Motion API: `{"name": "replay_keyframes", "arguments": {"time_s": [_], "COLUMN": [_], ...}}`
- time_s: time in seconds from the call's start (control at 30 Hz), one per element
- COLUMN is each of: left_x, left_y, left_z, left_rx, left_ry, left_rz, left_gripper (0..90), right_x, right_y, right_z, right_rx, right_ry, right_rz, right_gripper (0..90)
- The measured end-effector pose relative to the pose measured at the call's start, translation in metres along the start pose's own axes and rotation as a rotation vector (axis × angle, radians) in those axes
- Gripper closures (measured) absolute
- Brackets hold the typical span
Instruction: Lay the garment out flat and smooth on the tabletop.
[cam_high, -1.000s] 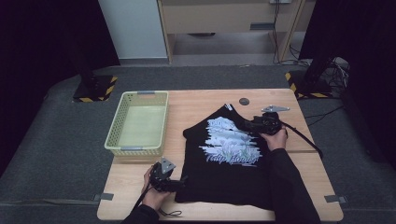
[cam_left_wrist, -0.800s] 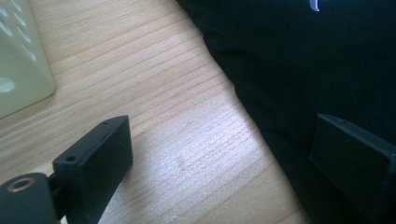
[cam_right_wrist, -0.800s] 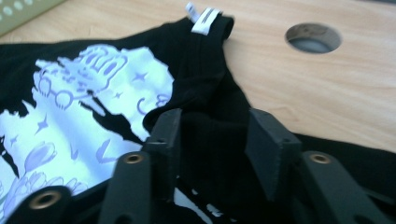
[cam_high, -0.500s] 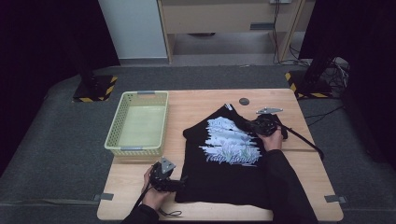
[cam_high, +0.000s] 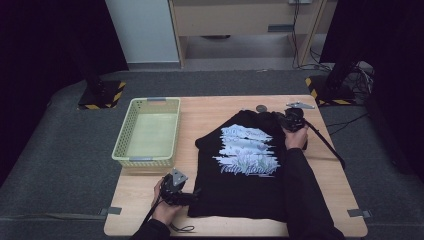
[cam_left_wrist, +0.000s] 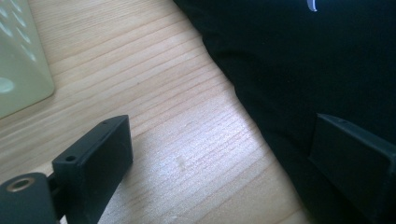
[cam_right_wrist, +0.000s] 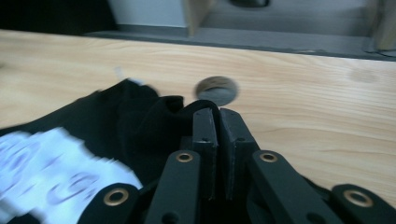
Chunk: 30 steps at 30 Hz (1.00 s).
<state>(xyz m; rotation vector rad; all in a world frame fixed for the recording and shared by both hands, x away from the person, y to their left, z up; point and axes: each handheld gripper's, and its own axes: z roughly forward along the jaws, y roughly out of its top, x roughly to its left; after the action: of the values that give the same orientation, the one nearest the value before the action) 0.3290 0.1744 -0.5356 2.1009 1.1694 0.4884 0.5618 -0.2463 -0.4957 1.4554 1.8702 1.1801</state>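
Right jaws pinched on shirt's far edge, left jaws wide at near-left hem.

My right gripper (cam_right_wrist: 218, 114) has just closed on the black T-shirt (cam_high: 245, 170); left gripper (cam_high: 192, 196) straddles its edge, bare table (cam_left_wrist: 154, 93) left, basket (cam_high: 147, 132) beyond.

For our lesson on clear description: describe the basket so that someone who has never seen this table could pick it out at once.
Start at the wooden table and look to its left side, beside the black T-shirt. There sits the basket, a shallow rectangular tray. It is pale yellow-green with latticed plastic walls, unlike the dark cloth next to it.
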Motion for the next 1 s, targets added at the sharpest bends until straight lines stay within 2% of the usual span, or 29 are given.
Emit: {"name": "replay_keyframes", "arguments": {"time_s": [0.07, 0.17, 0.2, 0.23, 0.3, 0.4, 0.53, 0.63, 0.73, 0.83, 0.87, 0.9, 1.0], "left_x": [0.0, 0.0, 0.0, 0.0, 0.0, 0.0, -0.001, -0.001, -0.001, -0.001, -0.001, -0.001, -0.001], "left_y": [0.0, 0.0, 0.0, 0.0, 0.0, 0.0, 0.0, 0.0, 0.0, 0.0, 0.0, 0.0, 0.0], "left_z": [0.0, 0.0, 0.0, 0.0, 0.0, 0.0, 0.0, 0.0, 0.0, 0.0, 0.0, 0.0, 0.0], "left_rx": [0.0, 0.0, 0.0, 0.0, 0.0, 0.0, 0.001, 0.001, 0.001, 0.001, 0.001, 0.001, 0.001], "left_ry": [0.0, 0.001, 0.001, 0.001, 0.001, 0.003, 0.004, 0.004, 0.005, 0.007, 0.007, 0.006, 0.005], "left_rz": [0.0, -0.001, -0.001, -0.001, -0.001, -0.002, -0.003, -0.003, -0.004, -0.003, -0.003, -0.002, 0.0], "left_gripper": [5.6, 5.6, 5.7, 5.7, 5.6, 5.7, 5.6, 5.6, 5.7, 5.7, 5.7, 5.7, 5.7], "right_x": [-0.002, -0.003, -0.003, -0.004, -0.004, -0.003, 0.005, 0.013, 0.021, 0.026, 0.026, 0.027, 0.027], "right_y": [0.001, 0.001, 0.001, 0.002, 0.002, 0.003, -0.004, -0.013, -0.022, -0.03, -0.03, -0.033, -0.034], "right_z": [0.005, 0.009, 0.009, 0.006, 0.006, -0.011, -0.021, -0.023, -0.019, -0.009, -0.009, 0.0, 0.007], "right_rx": [0.01, 0.025, 0.025, 0.017, 0.017, -0.052, -0.057, -0.035, 0.016, 0.063, 0.063, 0.101, 0.125], "right_ry": [-0.044, -0.106, -0.106, -0.109, -0.109, -0.042, 0.016, 0.066, 0.102, 0.102, 0.102, 0.092, 0.084], "right_rz": [0.014, 0.006, 0.006, 0.009, 0.009, 0.014, -0.011, -0.037, -0.064, -0.084, -0.084, -0.082, -0.077], "right_gripper": [82.0, 69.3, 69.3, 65.2, 65.2, 51.0, 45.1, 37.6, 32.6, 28.8, 28.8, 25.8, 24.0]}}
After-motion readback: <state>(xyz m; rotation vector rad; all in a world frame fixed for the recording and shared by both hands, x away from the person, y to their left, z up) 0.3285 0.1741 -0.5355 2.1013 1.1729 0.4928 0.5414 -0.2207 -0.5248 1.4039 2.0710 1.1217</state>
